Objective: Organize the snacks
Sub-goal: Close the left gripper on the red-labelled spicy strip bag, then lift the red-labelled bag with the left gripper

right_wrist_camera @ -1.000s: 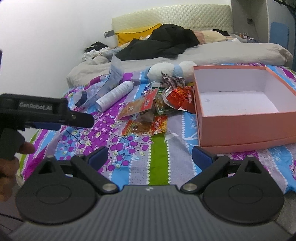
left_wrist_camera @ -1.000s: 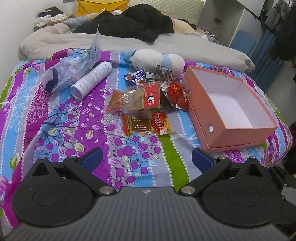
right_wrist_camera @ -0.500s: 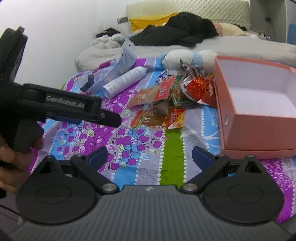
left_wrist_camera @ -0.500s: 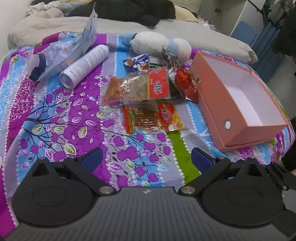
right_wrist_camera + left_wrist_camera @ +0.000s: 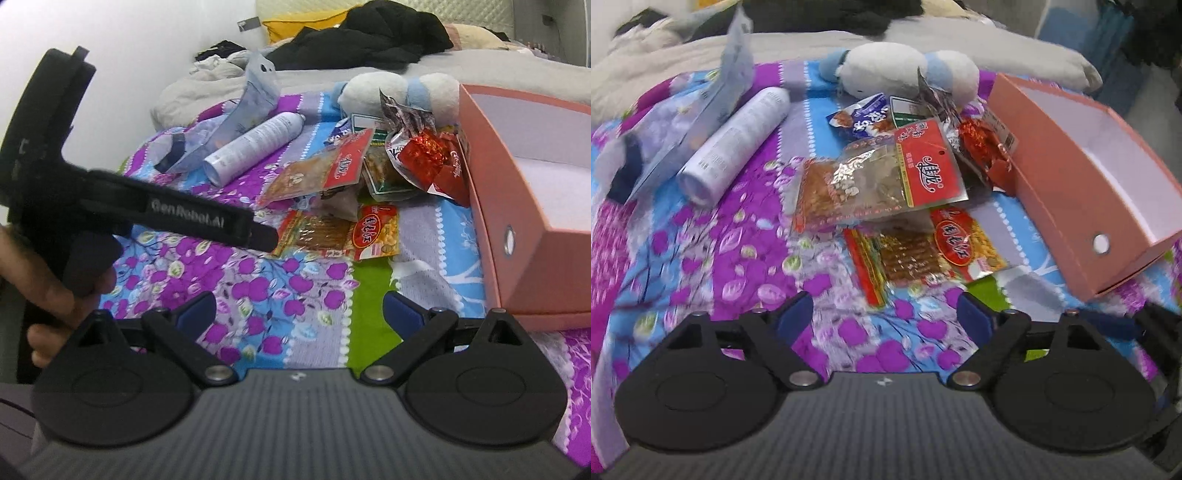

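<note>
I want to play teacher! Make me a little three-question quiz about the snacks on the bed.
1. True or false: the pink box already holds snacks.
2. Which lies nearest the left gripper? A) white spray can B) orange-and-red snack packet C) plush toy
3. Fill in: between the right gripper fingers there is ____.

Key:
1. False, it is empty.
2. B.
3. Nothing; only the flowery bedspread shows there.
</note>
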Demonstrator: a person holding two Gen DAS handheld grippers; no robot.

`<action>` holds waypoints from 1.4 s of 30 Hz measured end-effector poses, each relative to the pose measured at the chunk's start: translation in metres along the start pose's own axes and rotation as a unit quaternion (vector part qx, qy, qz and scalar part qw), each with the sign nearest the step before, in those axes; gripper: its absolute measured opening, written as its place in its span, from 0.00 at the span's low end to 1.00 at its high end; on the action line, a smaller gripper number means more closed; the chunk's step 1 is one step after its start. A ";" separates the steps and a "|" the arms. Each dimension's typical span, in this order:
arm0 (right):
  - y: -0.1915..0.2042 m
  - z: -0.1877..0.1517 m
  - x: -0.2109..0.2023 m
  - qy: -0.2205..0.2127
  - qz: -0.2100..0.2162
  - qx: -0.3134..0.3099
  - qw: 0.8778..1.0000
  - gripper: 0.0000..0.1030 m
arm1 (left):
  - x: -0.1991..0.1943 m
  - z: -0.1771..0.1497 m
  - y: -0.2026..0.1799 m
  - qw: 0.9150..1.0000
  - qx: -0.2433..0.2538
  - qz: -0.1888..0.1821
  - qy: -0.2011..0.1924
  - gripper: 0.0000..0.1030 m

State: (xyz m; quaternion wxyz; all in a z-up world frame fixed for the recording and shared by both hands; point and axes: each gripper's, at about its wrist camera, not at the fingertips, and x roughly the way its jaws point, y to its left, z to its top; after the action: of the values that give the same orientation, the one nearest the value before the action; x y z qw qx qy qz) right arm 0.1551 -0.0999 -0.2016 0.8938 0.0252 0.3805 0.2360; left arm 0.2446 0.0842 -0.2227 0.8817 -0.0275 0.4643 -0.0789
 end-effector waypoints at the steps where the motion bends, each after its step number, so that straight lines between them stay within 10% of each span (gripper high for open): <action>1: -0.001 0.002 0.005 -0.005 -0.007 -0.003 1.000 0.95 | 0.007 0.004 0.001 1.000 0.009 0.002 0.003 0.83; 8: -0.026 0.010 0.051 0.005 -0.035 0.038 0.999 0.74 | 0.047 0.027 0.012 0.998 0.051 0.021 0.006 0.77; 28: -0.049 0.011 0.101 -0.046 0.005 0.151 0.987 0.68 | 0.103 0.045 0.008 0.978 0.181 0.097 -0.027 0.58; 35: -0.057 0.018 0.109 -0.032 0.002 0.152 0.988 0.16 | 0.099 0.059 0.018 0.985 0.147 0.078 -0.040 0.21; 42: -0.057 0.014 0.089 -0.027 0.005 0.142 0.989 0.06 | 0.079 0.055 0.014 0.990 0.116 0.062 -0.049 0.11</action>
State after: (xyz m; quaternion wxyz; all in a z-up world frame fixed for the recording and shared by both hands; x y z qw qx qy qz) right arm 0.2416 -0.1093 -0.2640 0.8899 0.1605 0.3855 0.1834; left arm 0.3348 0.0837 -0.2574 0.9037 0.1004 0.4092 -0.0761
